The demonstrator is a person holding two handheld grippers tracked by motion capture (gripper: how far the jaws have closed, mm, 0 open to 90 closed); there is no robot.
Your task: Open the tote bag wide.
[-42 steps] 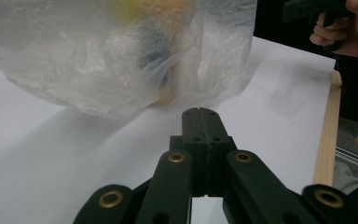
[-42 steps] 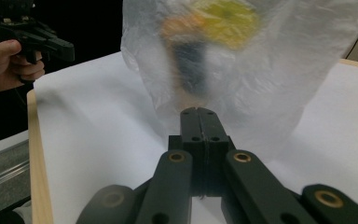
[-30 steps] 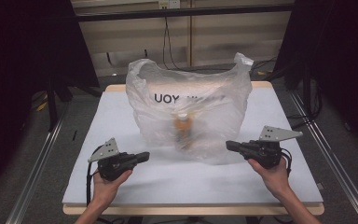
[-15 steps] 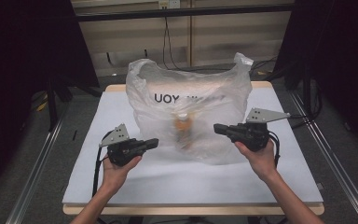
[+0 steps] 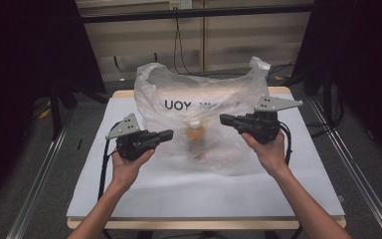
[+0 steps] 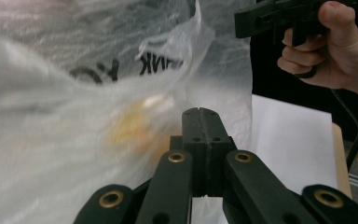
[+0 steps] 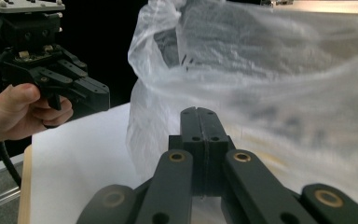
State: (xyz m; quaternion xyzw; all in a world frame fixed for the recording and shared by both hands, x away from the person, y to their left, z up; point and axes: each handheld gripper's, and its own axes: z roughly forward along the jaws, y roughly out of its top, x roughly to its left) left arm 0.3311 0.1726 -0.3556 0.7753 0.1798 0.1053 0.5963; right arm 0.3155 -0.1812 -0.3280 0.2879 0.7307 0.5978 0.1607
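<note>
A clear plastic bag (image 5: pixel 199 107) with black lettering stands on the white table (image 5: pixel 204 189). An orange-brown bottle-like item (image 5: pixel 195 138) shows through it. My left gripper (image 5: pixel 168 133) hovers at the bag's left side, jaws shut and empty, pointing right. My right gripper (image 5: pixel 223 119) hovers at the bag's right side, shut and empty, pointing left. In the left gripper view the shut jaws (image 6: pixel 200 113) face the bag (image 6: pixel 74 93) and the blurred orange item (image 6: pixel 130 123). In the right gripper view the shut jaws (image 7: pixel 200 112) stand before the bag (image 7: pixel 270 70).
Dark curtains stand on both sides of the table. Metal rails (image 5: pixel 40 174) run along the floor on either side. Cables hang behind the table's far edge (image 5: pixel 179 40). Bare white tabletop lies in front of the bag.
Both hands have risen off the table and moved inward and forward toward the bag's sides. The jaws of both stay shut. The bag has not moved.
</note>
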